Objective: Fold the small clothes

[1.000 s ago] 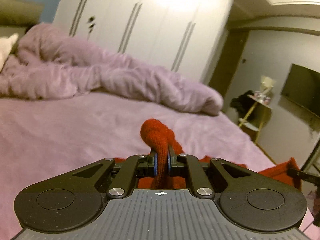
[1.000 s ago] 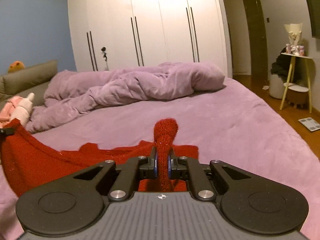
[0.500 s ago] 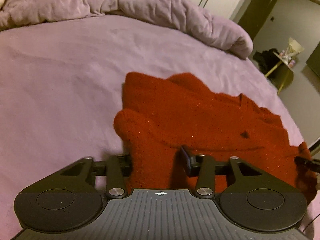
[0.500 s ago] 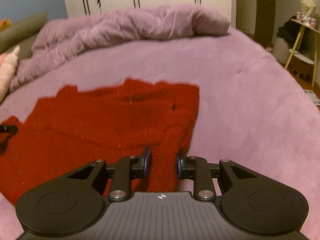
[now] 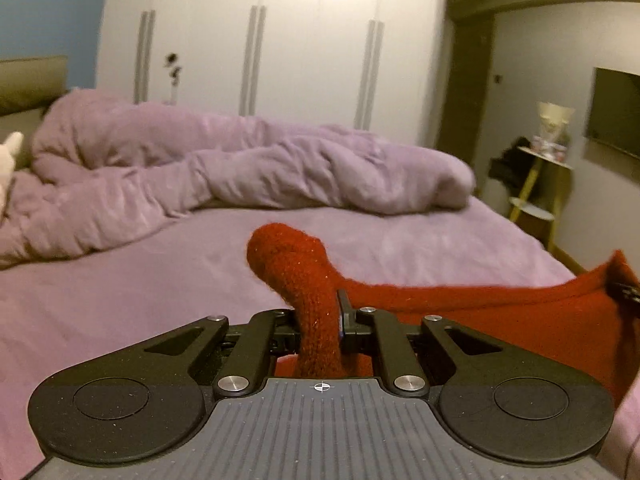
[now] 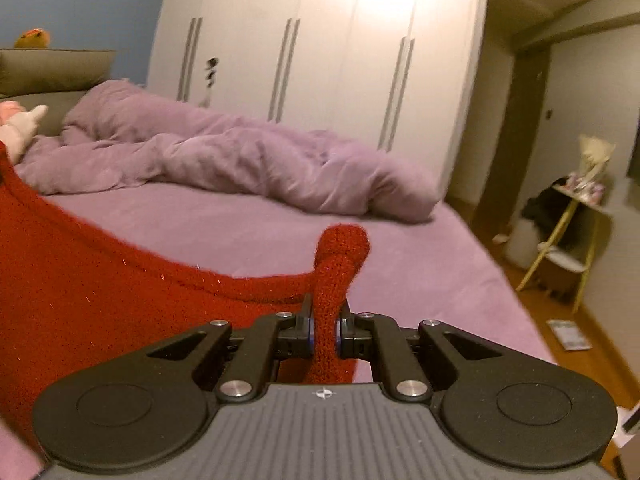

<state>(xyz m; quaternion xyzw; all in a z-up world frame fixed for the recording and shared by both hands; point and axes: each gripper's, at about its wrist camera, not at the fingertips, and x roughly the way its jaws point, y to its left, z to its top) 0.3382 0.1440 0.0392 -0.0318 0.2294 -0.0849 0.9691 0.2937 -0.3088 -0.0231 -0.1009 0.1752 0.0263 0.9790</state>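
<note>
A red knitted garment (image 5: 480,312) hangs stretched between my two grippers above the purple bed (image 5: 120,300). My left gripper (image 5: 320,312) has its jaws closing tight on a bunched corner of the knit, which sticks up past the fingertips. In the right wrist view my right gripper (image 6: 325,320) pinches the other corner the same way, and the red garment (image 6: 100,280) sags away to the left. The right gripper's tip (image 5: 628,292) shows at the far right edge of the left wrist view.
A crumpled purple duvet (image 5: 240,172) lies across the far side of the bed, with white wardrobes (image 5: 312,60) behind it. To the right stand a yellow-legged side table (image 6: 568,232) and wooden floor. A soft toy (image 6: 20,128) lies at the left.
Half a second ago both grippers stood open, low over the garment spread flat on the bed. Now both are shut on its corners and raised, with the knit hanging between them.
</note>
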